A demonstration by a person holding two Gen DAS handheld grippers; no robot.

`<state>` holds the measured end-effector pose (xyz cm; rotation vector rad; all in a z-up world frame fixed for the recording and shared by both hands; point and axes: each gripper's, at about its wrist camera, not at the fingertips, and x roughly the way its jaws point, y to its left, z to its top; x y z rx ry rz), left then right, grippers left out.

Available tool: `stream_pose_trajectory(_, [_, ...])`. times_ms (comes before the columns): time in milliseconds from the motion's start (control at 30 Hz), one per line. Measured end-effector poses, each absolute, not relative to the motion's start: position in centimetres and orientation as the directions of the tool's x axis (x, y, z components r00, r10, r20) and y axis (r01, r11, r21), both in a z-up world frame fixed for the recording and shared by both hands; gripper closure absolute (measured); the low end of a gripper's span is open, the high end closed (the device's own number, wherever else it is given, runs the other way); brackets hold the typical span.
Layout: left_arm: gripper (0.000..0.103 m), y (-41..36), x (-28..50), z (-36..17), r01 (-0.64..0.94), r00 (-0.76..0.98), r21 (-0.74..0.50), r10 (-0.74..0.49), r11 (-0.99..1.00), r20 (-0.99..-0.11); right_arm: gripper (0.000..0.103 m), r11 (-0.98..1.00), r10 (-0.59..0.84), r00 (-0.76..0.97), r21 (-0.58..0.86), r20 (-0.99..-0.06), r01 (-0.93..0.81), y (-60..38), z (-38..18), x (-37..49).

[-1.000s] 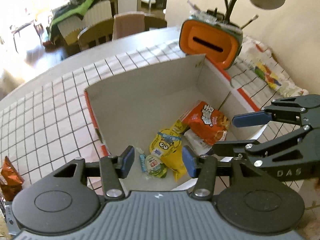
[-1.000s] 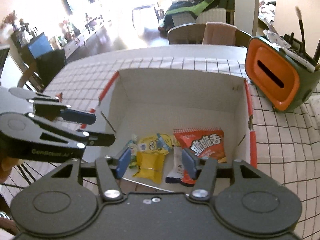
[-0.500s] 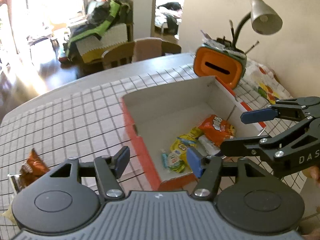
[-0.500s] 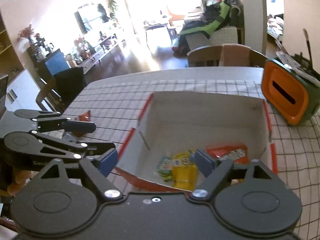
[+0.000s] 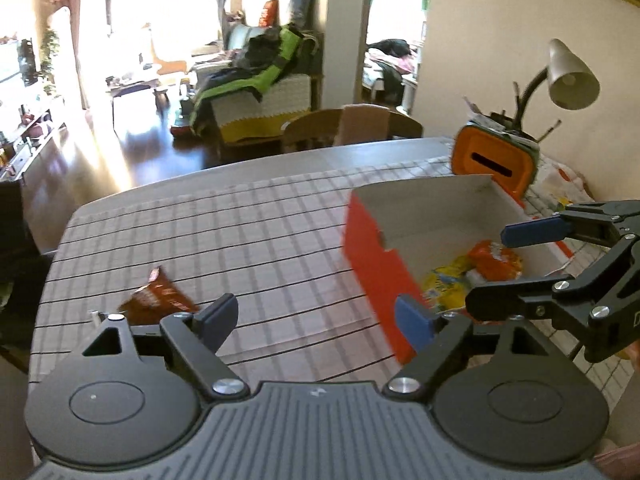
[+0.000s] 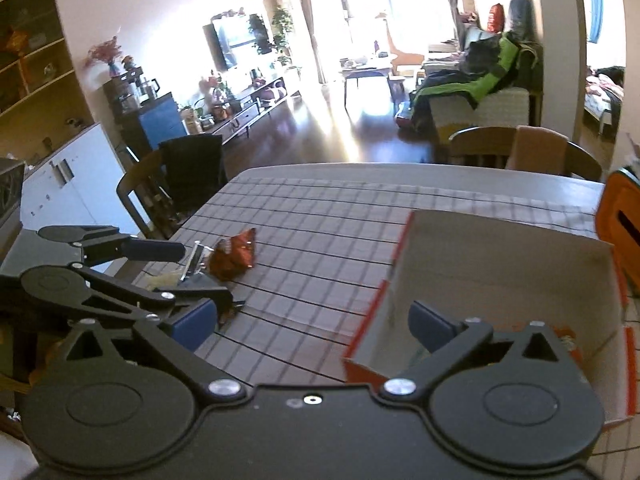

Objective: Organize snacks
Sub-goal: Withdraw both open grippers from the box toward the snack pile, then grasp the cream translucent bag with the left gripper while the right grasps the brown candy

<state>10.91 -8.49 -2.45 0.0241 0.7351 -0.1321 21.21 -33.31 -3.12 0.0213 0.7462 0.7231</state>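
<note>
A cardboard box point(image 5: 432, 204) with red outer walls point(image 6: 500, 248) stands on the checked tablecloth at the right. Inside it lie an orange packet point(image 5: 494, 260) and a yellow packet point(image 5: 448, 284). A red-brown snack packet point(image 5: 156, 296) point(image 6: 234, 256) lies on the cloth left of the box, with a silvery wrapper point(image 6: 196, 258) beside it. My left gripper point(image 5: 316, 316) point(image 6: 188, 272) hangs just right of that packet; its jaws are opening with nothing between them. My right gripper point(image 6: 316, 320) point(image 5: 508, 268) hovers at the box's near left corner, jaws opening wide and empty.
An orange pen holder point(image 5: 494, 160) and a desk lamp point(image 5: 568, 76) stand behind the box by the wall. Wooden chairs point(image 5: 352, 128) point(image 6: 172, 184) flank the table's far and left edges. Bare cloth point(image 5: 240, 232) stretches between packet and box.
Both grippers have pulled back from over the box, swung left and risen a little. Their jaws have widened. The red-brown packet on the cloth has come closer to the middle of both views.
</note>
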Motion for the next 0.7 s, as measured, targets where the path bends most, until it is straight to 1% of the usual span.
stream_pose_trajectory(133, [0.017, -5.6, 9.9, -2.7, 0.114, 0.742, -0.009, -0.091, 0.993, -0.664, 0.0, 0.738, 0.628, 0.478, 0.277, -0.614, -0.615, -30.8, -3.5, 20.6])
stream_pose_trajectory(267, [0.017, -2.8, 8.9, -2.9, 0.107, 0.744, 0.007, -0.075, 0.994, -0.664, 0.0, 0.736, 0.62, 0.466, 0.26, -0.631, -0.625, -28.2, -4.0, 20.2])
stream_pose_trajectory(467, [0.016, 2.0, 8.6, -4.0, 0.1, 0.715, 0.017, -0.06, 0.995, -0.696, 0.0, 0.734, 0.613, 0.45, 0.258, -0.65, -0.628, -24.9, -4.9, 20.1])
stream_pose_trajectory(700, [0.016, 6.7, 8.7, -5.6, 0.107, 0.69, 0.046, -0.041, 0.993, -0.722, 0.002, 0.737, 0.581, 0.433, 0.22, -0.689, -0.639, -20.3, -7.4, 20.4])
